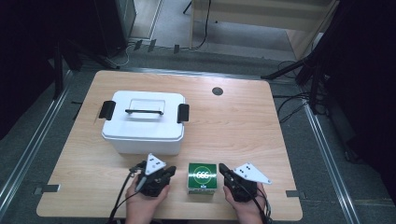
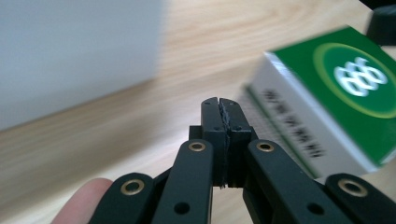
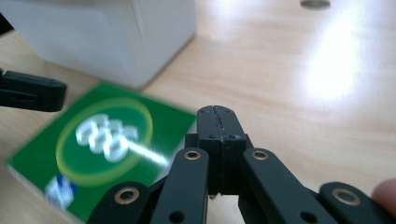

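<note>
Left gripper view puts the left gripper (image 2: 219, 103) at lower centre of the frame, its black fingers (image 2: 211, 119) clenched flat against each other with nothing between them. Just right of them, in the upper right of the frame, lies the green box (image 2: 345, 88), its white side with blurred print turned toward the fingers and apart from them. A blurred white wall of the white container (image 2: 74, 56) takes the upper left, standing on the bench (image 2: 210, 42).

Right gripper view has the right gripper (image 3: 218, 112) at lower centre, its fingers (image 3: 208, 128) likewise clenched on nothing. The green box lies at the lower left of that frame, top face up with a white emblem in a yellow-green ring, near the fingers; whether they touch it I cannot tell. The white container stands at the upper left, beyond the box.

From the high view, both grippers sit at the lower centre of the frame, one on each side of the green box, near the bench's lower edge. The white container, lid on with black latches at its ends, stands above and left of them.
</note>
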{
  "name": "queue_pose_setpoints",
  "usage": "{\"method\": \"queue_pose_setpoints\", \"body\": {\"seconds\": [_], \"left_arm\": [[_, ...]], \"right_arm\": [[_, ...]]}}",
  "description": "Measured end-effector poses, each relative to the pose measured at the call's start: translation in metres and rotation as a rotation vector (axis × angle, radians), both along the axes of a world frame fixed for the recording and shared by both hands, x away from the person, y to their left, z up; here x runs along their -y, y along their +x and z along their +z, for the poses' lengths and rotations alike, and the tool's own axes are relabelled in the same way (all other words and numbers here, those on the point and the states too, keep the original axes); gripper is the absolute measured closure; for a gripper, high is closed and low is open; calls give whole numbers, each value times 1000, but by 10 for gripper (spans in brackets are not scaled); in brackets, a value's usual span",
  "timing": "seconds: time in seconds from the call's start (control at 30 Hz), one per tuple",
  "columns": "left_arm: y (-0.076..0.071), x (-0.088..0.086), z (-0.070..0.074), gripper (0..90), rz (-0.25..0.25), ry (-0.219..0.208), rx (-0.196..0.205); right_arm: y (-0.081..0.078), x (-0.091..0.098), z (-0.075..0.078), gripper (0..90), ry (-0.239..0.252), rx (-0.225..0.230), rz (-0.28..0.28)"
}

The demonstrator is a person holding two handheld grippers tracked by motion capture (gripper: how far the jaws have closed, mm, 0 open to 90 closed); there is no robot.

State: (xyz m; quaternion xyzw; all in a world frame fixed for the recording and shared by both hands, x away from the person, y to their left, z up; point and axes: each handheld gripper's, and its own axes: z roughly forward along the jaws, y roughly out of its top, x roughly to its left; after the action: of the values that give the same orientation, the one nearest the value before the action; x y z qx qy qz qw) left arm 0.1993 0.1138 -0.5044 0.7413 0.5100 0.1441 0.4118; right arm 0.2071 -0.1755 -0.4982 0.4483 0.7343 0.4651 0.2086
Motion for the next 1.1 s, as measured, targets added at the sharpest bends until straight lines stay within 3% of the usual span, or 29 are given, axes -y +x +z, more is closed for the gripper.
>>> {"method": "queue_pose_setpoints", "body": {"seconds": [0.03, 0.07, 0.1, 0.13, 0.27, 0.3, 0.33, 0.47, 0.77, 0.93, 1.1], "left_arm": [[1, -21, 3, 900, 39, -1, 6], [1, -21, 3, 900, 39, -1, 6], [3, -44, 5, 900, 81, 3, 9], [3, -44, 5, 900, 81, 3, 9], [5, -93, 8, 900, 179, 8, 4], [7, -114, 11, 900, 223, 15, 8], [7, -114, 11, 900, 223, 15, 8], [17, -153, 17, 900, 304, 28, 13], [43, -184, 27, 900, 364, 48, 6], [60, -192, 31, 900, 353, 64, 0], [69, -187, 31, 900, 321, 71, -3]], "right_arm": [[7, -5, 6, 900, 4, 15, 17], [12, -8, 10, 900, 7, 22, 24], [17, -11, 14, 900, 14, 19, 35], [22, -14, 18, 900, 20, 21, 47], [35, -25, 29, 900, 24, 30, 80], [44, -34, 34, 900, 13, 38, 97], [44, -34, 34, 900, 13, 38, 97], [63, -49, 40, 900, -4, 37, 104], [89, -71, 41, 900, -33, 5, 131], [99, -87, 40, 900, -66, -18, 155], [106, -98, 37, 900, -85, -34, 171]]}}
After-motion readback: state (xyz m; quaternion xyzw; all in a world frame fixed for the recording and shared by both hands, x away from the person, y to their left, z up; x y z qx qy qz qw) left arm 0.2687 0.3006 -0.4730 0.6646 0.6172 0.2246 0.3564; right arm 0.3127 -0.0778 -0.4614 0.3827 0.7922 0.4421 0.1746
